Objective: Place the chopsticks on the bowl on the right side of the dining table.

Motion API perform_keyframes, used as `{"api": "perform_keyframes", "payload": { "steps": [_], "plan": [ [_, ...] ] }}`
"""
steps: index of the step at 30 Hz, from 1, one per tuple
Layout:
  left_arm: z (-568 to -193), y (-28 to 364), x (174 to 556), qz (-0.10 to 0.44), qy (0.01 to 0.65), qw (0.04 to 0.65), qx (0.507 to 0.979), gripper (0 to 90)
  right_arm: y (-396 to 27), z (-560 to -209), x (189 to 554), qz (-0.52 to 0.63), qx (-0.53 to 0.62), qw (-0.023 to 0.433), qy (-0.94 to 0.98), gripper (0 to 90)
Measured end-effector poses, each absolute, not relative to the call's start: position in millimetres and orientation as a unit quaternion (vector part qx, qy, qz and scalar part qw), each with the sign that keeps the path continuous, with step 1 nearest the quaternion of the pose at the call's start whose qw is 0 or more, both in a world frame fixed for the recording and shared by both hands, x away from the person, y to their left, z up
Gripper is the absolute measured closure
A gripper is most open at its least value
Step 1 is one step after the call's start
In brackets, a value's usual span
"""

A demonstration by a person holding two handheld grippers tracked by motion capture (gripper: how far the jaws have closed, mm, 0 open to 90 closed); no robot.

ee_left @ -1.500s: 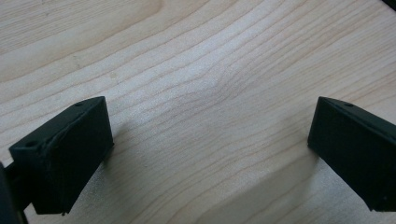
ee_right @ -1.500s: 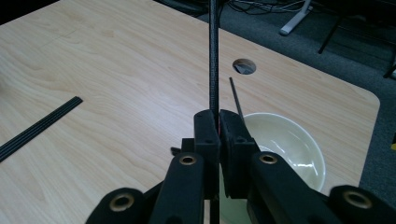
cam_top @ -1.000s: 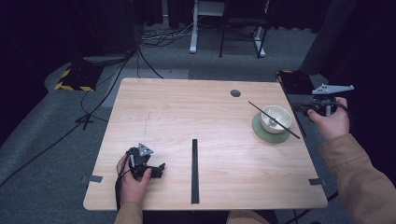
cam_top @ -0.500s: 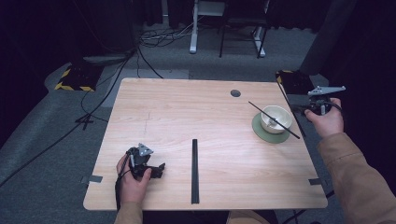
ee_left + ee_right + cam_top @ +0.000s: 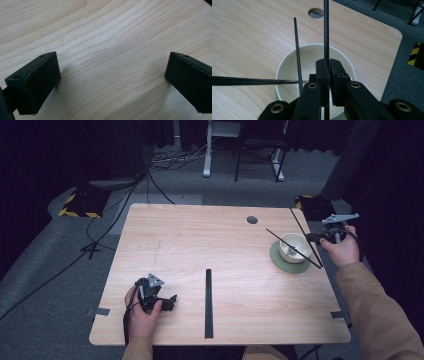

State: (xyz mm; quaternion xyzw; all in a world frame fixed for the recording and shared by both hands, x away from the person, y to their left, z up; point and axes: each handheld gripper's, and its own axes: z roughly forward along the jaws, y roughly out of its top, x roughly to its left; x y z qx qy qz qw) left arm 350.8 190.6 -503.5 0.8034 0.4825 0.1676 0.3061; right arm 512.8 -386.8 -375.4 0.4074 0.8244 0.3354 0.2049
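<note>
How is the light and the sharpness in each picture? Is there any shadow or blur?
High view: the table is lit and the room around it is dark. Left gripper view: the black pads look slightly soft and cast soft shadows on sharp wood grain. Right gripper view: even light; the bowl is clear, and the claw is shut on a thin rod.

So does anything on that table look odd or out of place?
Nothing is spilled or broken. One black stick lies askew across the white bowl on its green saucer, overhanging both sides, while the right tongs pinch a second stick above it.
</note>
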Motion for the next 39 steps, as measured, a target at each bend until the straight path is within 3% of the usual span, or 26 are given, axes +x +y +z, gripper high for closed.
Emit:
{"api": "perform_keyframes", "payload": {
  "steps": [39],
  "plan": [
    [-503.7, 190.5, 350.7, 0.168, 0.483, 0.307, 0.803, 0.2, -368.5, -416.3, 533.4, 0.327, 0.417, 0.165, 0.832, 86.5]
  ]
}}
